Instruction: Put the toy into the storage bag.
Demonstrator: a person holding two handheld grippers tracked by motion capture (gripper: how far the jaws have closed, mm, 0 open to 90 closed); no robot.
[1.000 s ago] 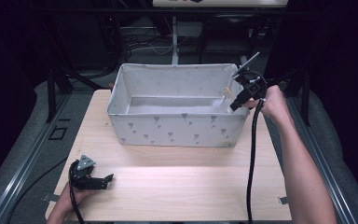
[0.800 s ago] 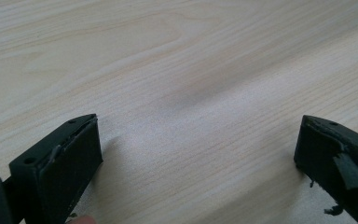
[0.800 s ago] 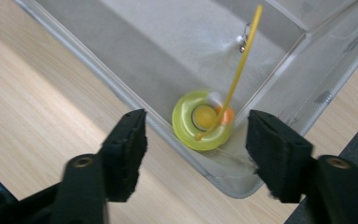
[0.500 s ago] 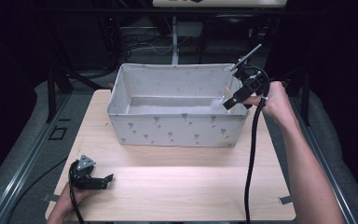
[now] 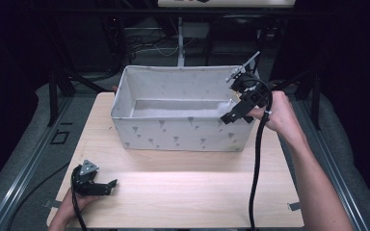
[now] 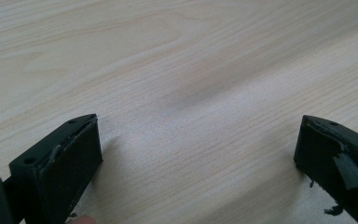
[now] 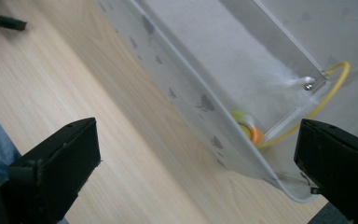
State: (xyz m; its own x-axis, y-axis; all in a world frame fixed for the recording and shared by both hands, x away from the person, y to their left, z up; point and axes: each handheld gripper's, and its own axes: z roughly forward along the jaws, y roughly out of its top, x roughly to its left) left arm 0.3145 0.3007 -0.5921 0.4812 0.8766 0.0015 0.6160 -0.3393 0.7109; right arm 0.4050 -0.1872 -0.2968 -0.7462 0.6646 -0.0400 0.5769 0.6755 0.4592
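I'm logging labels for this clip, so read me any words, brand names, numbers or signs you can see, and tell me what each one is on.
No readable text in any view.
The fabric bin carries small grey printed shapes, a pattern rather than letters.
The wooden table shows bare grain.
The left gripper and right gripper carry no legible marking on their black jaws.

The table (image 5: pixel 183 192) is pale matt wood with fine grain. The box (image 5: pixel 183 132) at upper centre looks like soft grey printed cloth. The jaw pads are matt black, frayed.
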